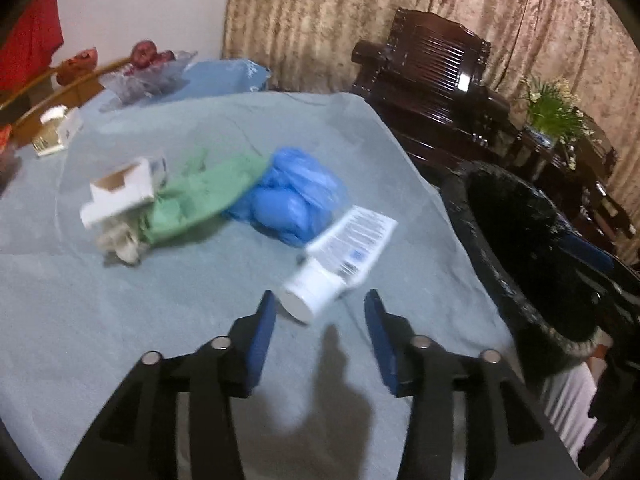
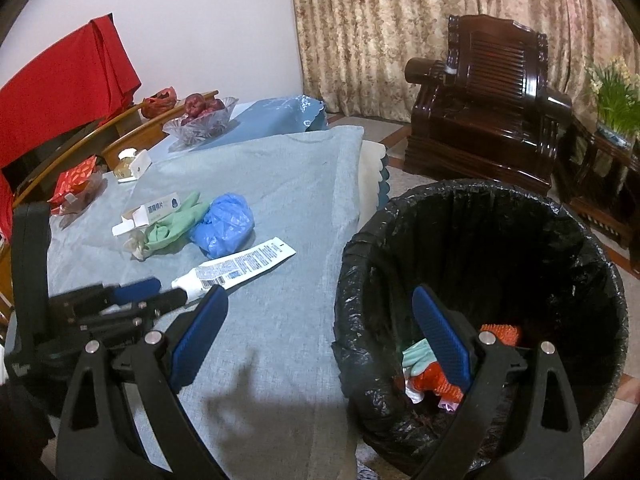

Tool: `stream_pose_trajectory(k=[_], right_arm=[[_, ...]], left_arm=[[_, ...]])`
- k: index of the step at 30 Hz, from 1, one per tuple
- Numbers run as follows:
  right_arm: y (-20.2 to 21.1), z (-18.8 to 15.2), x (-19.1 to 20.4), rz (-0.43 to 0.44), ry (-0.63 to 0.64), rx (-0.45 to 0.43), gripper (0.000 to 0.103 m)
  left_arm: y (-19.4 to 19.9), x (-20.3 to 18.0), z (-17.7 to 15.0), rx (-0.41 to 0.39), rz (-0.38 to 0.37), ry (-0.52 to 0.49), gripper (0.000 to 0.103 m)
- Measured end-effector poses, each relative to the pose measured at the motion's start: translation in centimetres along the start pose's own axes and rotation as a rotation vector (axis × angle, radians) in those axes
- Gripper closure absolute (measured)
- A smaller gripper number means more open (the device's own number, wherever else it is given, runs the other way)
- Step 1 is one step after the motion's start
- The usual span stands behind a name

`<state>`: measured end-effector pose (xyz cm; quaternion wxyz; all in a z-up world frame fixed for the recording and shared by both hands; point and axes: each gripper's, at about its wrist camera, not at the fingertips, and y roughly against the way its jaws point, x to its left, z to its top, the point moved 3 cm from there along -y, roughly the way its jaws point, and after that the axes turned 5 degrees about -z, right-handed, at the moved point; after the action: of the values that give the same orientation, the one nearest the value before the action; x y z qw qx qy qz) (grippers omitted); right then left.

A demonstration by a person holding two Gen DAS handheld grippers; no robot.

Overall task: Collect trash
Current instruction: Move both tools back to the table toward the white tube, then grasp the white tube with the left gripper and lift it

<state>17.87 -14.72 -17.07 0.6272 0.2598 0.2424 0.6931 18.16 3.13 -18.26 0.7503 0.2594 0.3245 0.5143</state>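
A white squeeze tube [image 1: 340, 256] lies on the grey-blue tablecloth [image 1: 120, 320], its cap end just ahead of my open left gripper [image 1: 320, 300]. Behind it lie a crumpled blue plastic bag [image 1: 296, 196], a green glove [image 1: 200, 196], a small open white box [image 1: 120, 188] and a crumpled tissue [image 1: 120, 242]. The right wrist view shows the tube [image 2: 240, 266], bag [image 2: 224, 224], glove [image 2: 176, 220] and box [image 2: 156, 210]. My right gripper [image 2: 320, 304] is open and empty, over the near rim of the black-lined trash bin [image 2: 360, 280], which holds orange and green trash [image 2: 432, 380].
A glass fruit bowl [image 2: 200, 120], a small white box [image 2: 134, 166] and red packets [image 2: 76, 178] sit at the table's far side. A dark wooden armchair [image 2: 480, 112] and a potted plant [image 2: 616, 100] stand beyond the bin. The left gripper shows in the right wrist view [image 2: 152, 292].
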Motion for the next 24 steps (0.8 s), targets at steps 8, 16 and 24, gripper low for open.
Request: stream_pose_trajectory(k=[8, 16, 24], right_arm=[[-1.4, 0.2, 0.3, 0.004, -0.001, 0.013, 0.012], [-2.4, 0.4, 0.3, -0.002, -0.005, 0.028, 0.012], [-3.0, 0.3, 0.2, -0.014, -0.011, 0.039, 0.012]], left_arm=[[-3.6, 0.6, 0.9, 0.068, -0.010, -0.038, 0.042], [-5.2, 0.3, 0.7, 0.077, -0.015, -0.045, 0.047], [-4.2, 0.3, 0.8, 0.033, -0.003, -0.024, 0.072]])
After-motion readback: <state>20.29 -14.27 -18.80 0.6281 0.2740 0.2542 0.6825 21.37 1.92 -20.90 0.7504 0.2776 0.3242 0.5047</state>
